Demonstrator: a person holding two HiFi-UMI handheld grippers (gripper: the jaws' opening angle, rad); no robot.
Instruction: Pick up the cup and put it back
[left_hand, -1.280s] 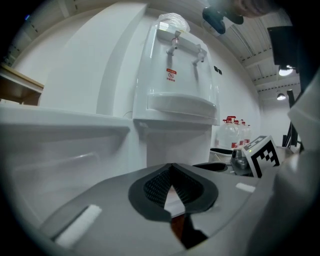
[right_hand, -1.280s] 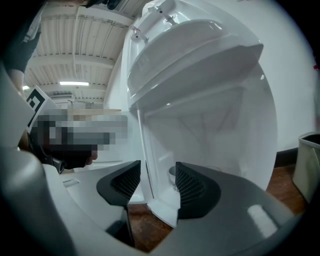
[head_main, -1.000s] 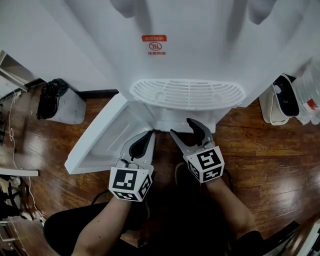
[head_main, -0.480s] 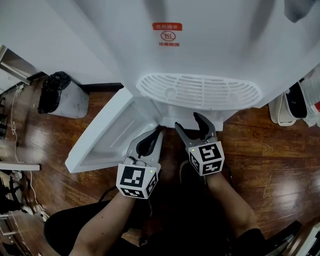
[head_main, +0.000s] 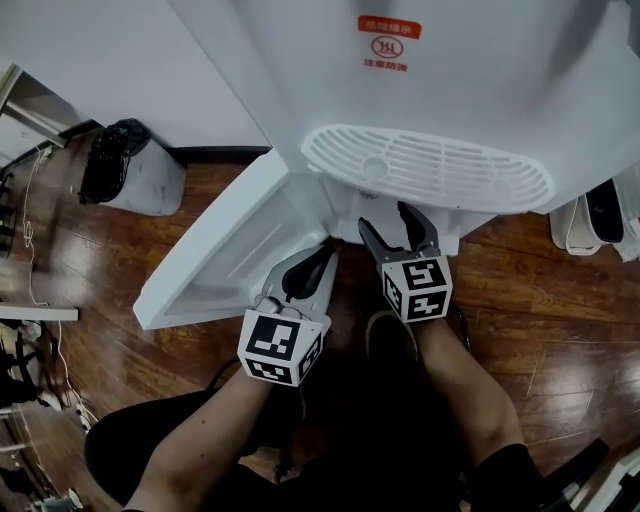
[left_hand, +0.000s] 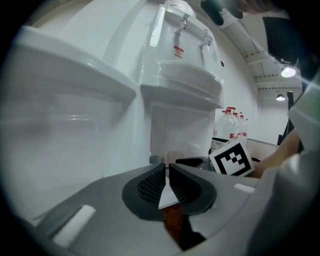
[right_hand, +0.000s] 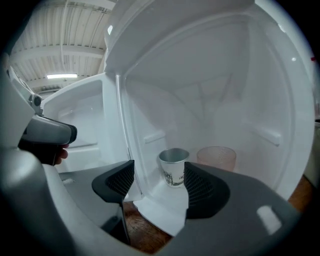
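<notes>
Left gripper (left_hand: 166, 168): jaws just narrowed to a slit, nothing between.
Right gripper (right_hand: 159, 169): jaws just widened, released. Small white printed paper cup (right_hand: 173, 169) framed between them at lower centre, untouched.

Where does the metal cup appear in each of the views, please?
Head view: not in it.
Left gripper view: metal cup, rim only, just below centre.
Right gripper view: just below centre, left of the pink cup.
Shared landmark: the open white door, at left in every view.
</notes>
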